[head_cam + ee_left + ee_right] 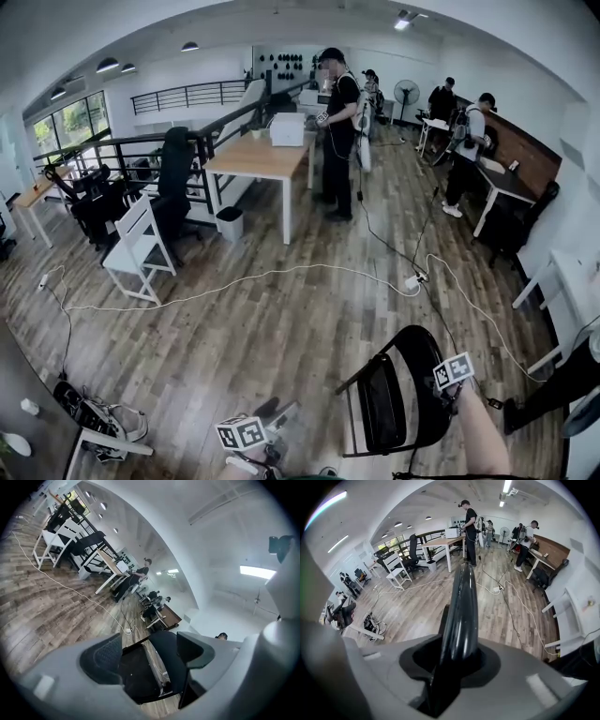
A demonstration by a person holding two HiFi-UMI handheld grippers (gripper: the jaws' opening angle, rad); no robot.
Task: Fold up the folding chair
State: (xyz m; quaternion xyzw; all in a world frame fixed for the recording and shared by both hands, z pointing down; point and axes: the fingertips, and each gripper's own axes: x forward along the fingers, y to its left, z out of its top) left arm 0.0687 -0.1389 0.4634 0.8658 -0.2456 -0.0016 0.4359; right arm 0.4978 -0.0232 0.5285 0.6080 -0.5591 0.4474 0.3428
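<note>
Right gripper view shows the right gripper (450, 663) with its jaws clamped on the top edge of the black folding chair's backrest (461, 606), which runs up between them as a narrow glossy band. In the head view that gripper (446, 386) points steeply down onto the backrest rim, with a bare forearm (483, 436) behind it. The left gripper (281, 415) hangs apart from the chair, nearer the middle of the floor. Its own view shows the left gripper (147, 653) with jaws wide apart and nothing between the pads; the chair (140, 667) shows beyond them, untouched.

The folding chair (389, 398) stands on the wood-plank floor (281, 328) toward its right-hand edge, with the seat at an angle to the backrest, not yet flat against it. Beyond it a white cable (234, 281) crosses the floor to a power strip (412, 280). Farther off, near the floor's left edge, stand a white wooden chair (139, 246) and a black office chair (174, 178). A wooden counter (258, 157) carries a white box (287, 129), and a person in black (337, 131) stands at its far right corner. More people (464, 150) stand by a desk at the far right.
</note>
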